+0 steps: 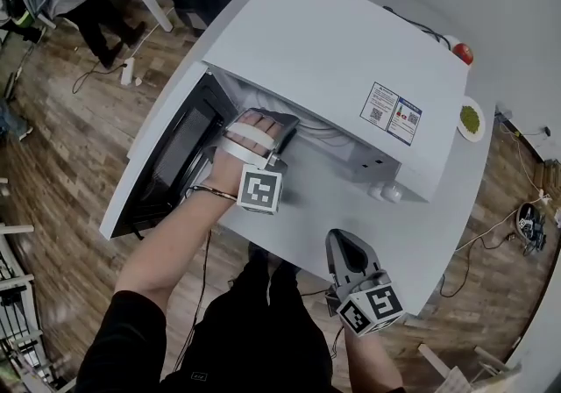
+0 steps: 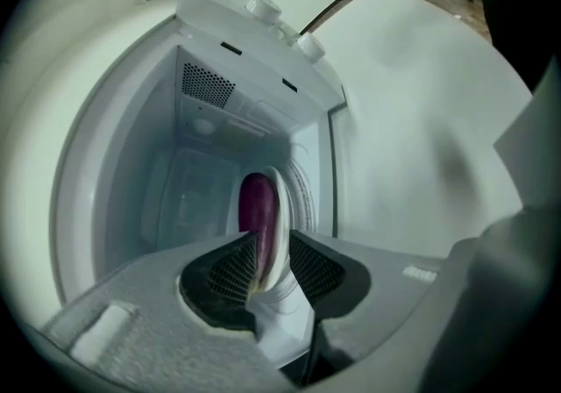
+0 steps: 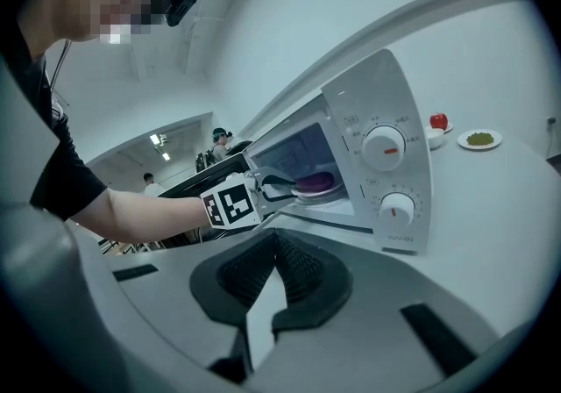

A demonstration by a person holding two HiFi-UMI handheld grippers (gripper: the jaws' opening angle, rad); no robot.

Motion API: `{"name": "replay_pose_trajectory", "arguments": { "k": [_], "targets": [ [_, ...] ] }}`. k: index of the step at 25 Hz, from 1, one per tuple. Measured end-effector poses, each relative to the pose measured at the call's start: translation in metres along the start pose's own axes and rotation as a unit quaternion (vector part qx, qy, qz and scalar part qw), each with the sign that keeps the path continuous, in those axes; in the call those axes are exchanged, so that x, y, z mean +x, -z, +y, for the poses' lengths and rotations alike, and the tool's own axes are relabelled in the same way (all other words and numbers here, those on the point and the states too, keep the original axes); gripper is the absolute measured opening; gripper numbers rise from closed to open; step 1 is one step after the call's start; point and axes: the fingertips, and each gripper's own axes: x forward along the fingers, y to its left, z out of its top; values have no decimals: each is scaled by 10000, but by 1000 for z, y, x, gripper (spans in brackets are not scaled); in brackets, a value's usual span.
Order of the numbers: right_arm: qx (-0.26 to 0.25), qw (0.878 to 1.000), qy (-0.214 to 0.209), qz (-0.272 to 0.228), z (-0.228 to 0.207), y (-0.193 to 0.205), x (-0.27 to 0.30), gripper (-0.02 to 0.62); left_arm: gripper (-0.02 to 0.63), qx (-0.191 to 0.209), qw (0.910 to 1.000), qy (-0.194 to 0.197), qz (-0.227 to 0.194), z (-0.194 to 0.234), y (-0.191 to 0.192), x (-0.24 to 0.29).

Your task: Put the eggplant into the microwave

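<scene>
- The eggplant (image 2: 257, 207) lies on a white plate (image 2: 280, 238) inside the open microwave (image 1: 351, 58), on the cavity floor.
- The left gripper (image 2: 267, 264) reaches into the cavity. Its jaws stand apart with the plate's near rim between them, and the pads do not appear to clamp it.
- The right gripper (image 3: 276, 246) hangs over the table (image 1: 324, 198) in front of the microwave, jaws together and empty.
- Handling, as a judgement: the eggplant looks small, light and fairly firm, with a glossy skin that may slip under the pads. Its rounded shape could roll, so the plate rim is probably the safer place to take hold. The plate seems stiff but breakable.
- The microwave door (image 1: 166, 163) hangs open at the left, close to the left forearm, and the cavity walls leave the gripper little room.
- A red fruit (image 1: 463, 53) and a small dish of something green (image 1: 471, 117) sit well apart at the far right of the table, out of the way.
</scene>
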Motion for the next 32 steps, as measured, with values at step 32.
{"name": "replay_pose_trajectory", "arguments": {
  "k": [32],
  "targets": [
    [-423,9962,220,-731,47,-97,-98,14,51,-2141,9728,-266,-848,67,-86,-220]
  ]
}}
